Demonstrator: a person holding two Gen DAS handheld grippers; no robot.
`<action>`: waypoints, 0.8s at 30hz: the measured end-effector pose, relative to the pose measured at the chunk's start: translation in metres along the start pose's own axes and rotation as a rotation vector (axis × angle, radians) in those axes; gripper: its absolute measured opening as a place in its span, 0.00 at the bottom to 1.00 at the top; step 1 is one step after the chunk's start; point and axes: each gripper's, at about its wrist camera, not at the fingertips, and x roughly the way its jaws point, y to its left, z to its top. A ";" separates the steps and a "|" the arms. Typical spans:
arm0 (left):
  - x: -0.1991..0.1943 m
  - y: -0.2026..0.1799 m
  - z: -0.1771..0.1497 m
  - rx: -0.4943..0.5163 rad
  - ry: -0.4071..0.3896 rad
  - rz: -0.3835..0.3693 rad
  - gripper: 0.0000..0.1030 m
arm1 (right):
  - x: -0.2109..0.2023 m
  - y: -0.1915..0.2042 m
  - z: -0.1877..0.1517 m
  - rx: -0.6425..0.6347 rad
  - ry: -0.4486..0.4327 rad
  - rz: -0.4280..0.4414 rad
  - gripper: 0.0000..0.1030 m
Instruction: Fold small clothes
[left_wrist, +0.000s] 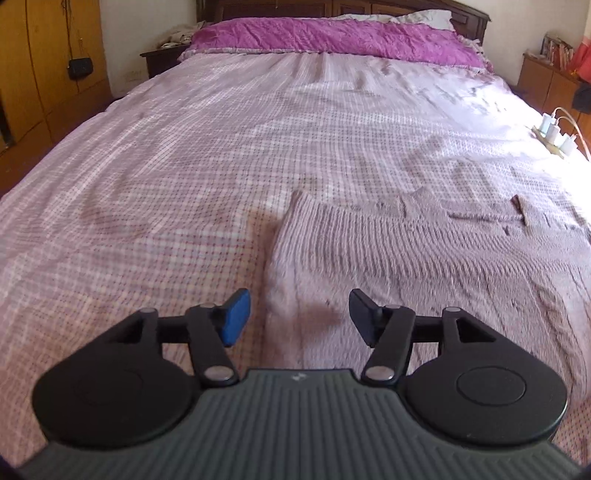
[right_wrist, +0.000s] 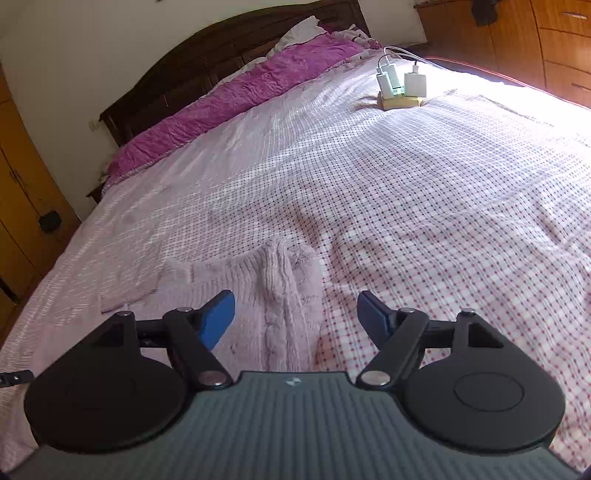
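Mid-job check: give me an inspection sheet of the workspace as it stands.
Surface: bed with pink checked sheet, wrinkled.
Job's things: pale pink knitted garment lying flat, ungrasped.
Clutter: power strip with white chargers on the sheet.
Grippers: left hand-held gripper open at the garment's left edge; right hand-held gripper open over its right edge.
Cables: white leads from the chargers.
Surroundings: magenta quilt, dark wooden headboard, wooden wardrobes.

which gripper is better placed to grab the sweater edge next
Left, narrowly. The left gripper hangs open right over the knit sweater at its side edge. The right gripper is open too, but its jaws straddle the sweater's other edge and the checked bedsheet.
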 end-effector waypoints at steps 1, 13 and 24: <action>-0.004 0.000 -0.003 0.002 0.006 0.012 0.59 | -0.009 -0.003 -0.003 0.022 0.004 0.019 0.80; -0.058 -0.003 -0.048 -0.024 0.043 0.070 0.61 | -0.063 -0.023 -0.047 0.148 0.041 0.095 0.82; -0.074 -0.007 -0.069 -0.038 0.082 0.121 0.61 | -0.047 -0.007 -0.081 0.040 0.053 0.128 0.86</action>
